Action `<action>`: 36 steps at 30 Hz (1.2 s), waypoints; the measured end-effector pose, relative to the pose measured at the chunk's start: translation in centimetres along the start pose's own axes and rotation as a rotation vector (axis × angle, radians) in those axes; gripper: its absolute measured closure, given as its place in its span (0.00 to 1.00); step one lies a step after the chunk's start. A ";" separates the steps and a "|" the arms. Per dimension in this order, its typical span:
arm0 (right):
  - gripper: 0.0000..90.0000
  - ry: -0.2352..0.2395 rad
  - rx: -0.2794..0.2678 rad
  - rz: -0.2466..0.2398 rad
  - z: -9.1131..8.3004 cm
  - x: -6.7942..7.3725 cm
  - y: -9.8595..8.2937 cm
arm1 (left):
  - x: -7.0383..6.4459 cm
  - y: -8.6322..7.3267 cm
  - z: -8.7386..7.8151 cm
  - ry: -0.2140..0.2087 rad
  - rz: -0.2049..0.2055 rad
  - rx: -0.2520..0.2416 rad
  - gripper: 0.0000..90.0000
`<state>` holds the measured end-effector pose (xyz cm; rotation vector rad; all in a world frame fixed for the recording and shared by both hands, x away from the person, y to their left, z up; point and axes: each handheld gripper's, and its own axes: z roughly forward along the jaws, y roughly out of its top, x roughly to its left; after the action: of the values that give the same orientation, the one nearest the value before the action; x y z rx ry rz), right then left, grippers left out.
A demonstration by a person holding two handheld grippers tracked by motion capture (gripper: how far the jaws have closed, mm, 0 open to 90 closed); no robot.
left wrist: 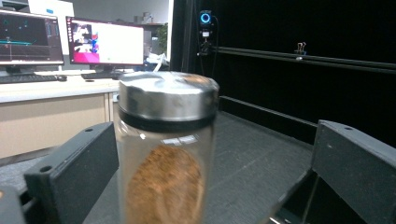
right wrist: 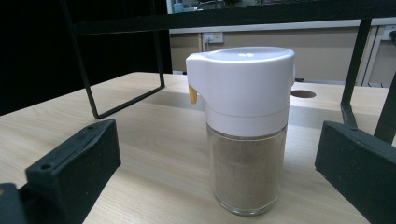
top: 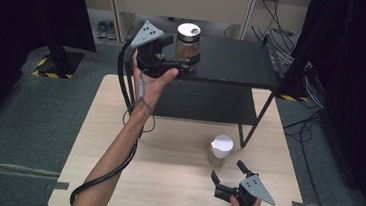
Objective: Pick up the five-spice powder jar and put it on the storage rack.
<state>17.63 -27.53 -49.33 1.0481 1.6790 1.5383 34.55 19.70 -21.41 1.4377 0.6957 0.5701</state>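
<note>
Pale wood makes up the counter (top: 114,177), with a black two-tier shelf (top: 234,62) standing on its far half and grey carpet all around.

Nearest the person, the right tongs (top: 225,172) sit low over the front right of the counter with their jaws spread wide, gripping nothing. Straight ahead of them, just beyond the jaw tips and apart from them, stands a white-capped shaker (top: 220,150). In the right gripper view the shaker (right wrist: 245,130) is upright between the two jaws, closer to the right one, its long axis vertical and its clear body filled with tan powder. A short push forward would, I judge, bring the jaws on either side of the glass below the cap.

Farther off, the left tongs (top: 174,61) are raised to the shelf's top tier, where a metal-lidded jar (top: 188,40) stands upright. The left gripper view shows the jar (left wrist: 166,149) close between the jaws, its brown contents visible through the glass; a clear gap remains on the right side, and on the left the jaw is just beside the glass, though I cannot tell whether it touches. These tongs read as released, bracketing the jar without squeezing it.

The left tongs are therefore the better placed of the two: they already straddle their jar, so closing them is all that seems to be needed.
</note>
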 end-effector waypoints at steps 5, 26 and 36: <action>0.00 -0.001 0.000 0.000 0.0 0.0 0.0 | -0.4 -0.6 -0.4 -0.015 0.003 -0.007 0.00; 0.00 -0.002 -0.001 -0.002 0.0 0.0 0.0 | -3.1 -8.2 -4.0 -0.080 0.018 -0.059 0.00; 0.00 0.003 0.000 -0.004 0.0 0.0 0.0 | -4.0 -12.1 -5.4 -0.088 0.028 -0.049 0.00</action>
<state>17.65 -27.50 -49.35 1.0426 1.6815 1.5384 27.18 19.69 -33.09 1.4201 0.5886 0.5389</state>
